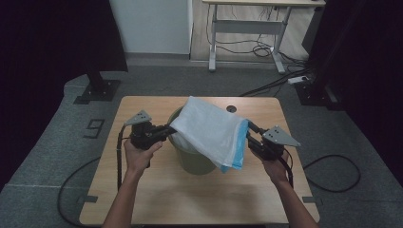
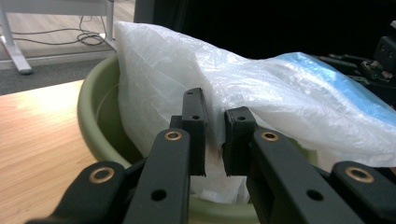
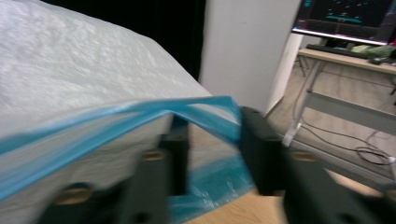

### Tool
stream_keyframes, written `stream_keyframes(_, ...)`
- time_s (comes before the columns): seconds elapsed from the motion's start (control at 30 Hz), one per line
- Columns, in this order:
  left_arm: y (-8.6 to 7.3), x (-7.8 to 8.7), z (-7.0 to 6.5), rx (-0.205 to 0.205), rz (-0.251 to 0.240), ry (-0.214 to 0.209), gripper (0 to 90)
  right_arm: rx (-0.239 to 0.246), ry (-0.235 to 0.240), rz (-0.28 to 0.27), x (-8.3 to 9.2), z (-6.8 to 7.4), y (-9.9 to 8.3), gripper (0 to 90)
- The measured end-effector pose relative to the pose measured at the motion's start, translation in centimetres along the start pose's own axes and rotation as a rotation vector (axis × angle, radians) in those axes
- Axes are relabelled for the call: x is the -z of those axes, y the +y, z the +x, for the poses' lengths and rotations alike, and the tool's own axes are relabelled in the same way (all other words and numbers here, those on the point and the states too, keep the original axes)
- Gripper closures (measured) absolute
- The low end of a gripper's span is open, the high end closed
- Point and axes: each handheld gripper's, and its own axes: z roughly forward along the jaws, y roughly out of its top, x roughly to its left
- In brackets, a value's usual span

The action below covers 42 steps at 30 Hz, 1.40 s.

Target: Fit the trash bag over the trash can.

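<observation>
A: Item one, bag (image 1: 209,130)?
B: White plastic film, blue hem. Stretched above the bin (image 1: 195,164), long axis running from far left to near right, blue hem at the right end, hanging past the bin's rim.

A: Left tongs (image 1: 168,129)?
B: Nearly closed, pinching a fold of the white film at the bag's left edge, just over the bin's rim. Thin gap between the pads, film inside it.

A: Right tongs (image 1: 249,133)?
B: Narrow as well. Blue hem across and between the jaws; by appearance gripped, though blurred in the right gripper view.

A: Relation governing the next move?
B: Bag lying between the two tongs, bin directly beneath. Hem, probably the mouth, nearer the right hand; plain white end nearer the left. Judged: lining the bin, so hem due to be spread and brought round the rim.

A: Bin?
B: Olive green, round, upright, near the middle of the tabletop (image 1: 157,190). More white film inside.

A: Surface and room?
B: Pale wood tabletop, otherwise bare. Grey carpet (image 1: 47,156), dark curtains either side, a light desk (image 1: 247,23) with loose cables at the back.
</observation>
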Motion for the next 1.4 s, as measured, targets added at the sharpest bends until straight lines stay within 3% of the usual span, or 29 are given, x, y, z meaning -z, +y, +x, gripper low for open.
stream_keyframes(0.07, 0.1, -0.3, 0.0, 0.000, 0.006, -0.003, 80.5, -0.006, 0.013, 0.001, 0.1, 0.0, 0.0, 86.2)
stream_keyframes(0.2, 0.2, -0.4, -0.3, -0.013, 0.011, -0.003, 76.0, -0.037, 0.043, -0.022, 0.6, 0.0, 0.0, 88.5)
stream_keyframes(0.33, 0.6, 0.5, -1.1, -0.056, 0.020, 0.029, 48.5, 0.002, 0.046, -0.034, 1.3, 0.4, 0.0, 88.5)
stream_keyframes(0.4, 0.8, 1.1, -1.6, -0.057, 0.016, 0.028, 39.7, 0.005, 0.042, -0.031, 1.5, 0.3, 0.0, 88.6)
stream_keyframes(0.6, 1.7, 2.1, -3.3, -0.117, 0.020, 0.064, 26.9, 0.026, 0.023, -0.016, 1.6, 0.2, 0.2, 88.6)
stream_keyframes(0.77, 1.9, 2.3, -3.5, -0.123, 0.067, 0.035, 19.9, 0.011, -0.010, 0.007, 1.7, -0.5, -0.1, 88.7)
stream_keyframes(0.87, 1.6, 1.8, -3.2, -0.114, 0.117, -0.016, 15.1, -0.012, -0.040, 0.020, 1.7, -1.3, -0.3, 88.7)
stream_keyframes(1.0, 1.6, 1.8, -3.2, -0.116, 0.112, -0.014, 14.1, -0.027, -0.061, 0.031, 1.6, -1.7, -0.5, 88.7)
stream_keyframes(1.17, 1.9, 1.8, -3.8, -0.124, 0.085, -0.015, 14.2, -0.018, -0.062, 0.028, 1.6, -1.4, -0.5, 88.7)
stream_keyframes(1.4, 3.3, 1.5, -5.2, -0.133, 0.059, 0.006, 14.9, -0.022, -0.030, -0.003, 1.7, -0.5, 0.5, 88.7)
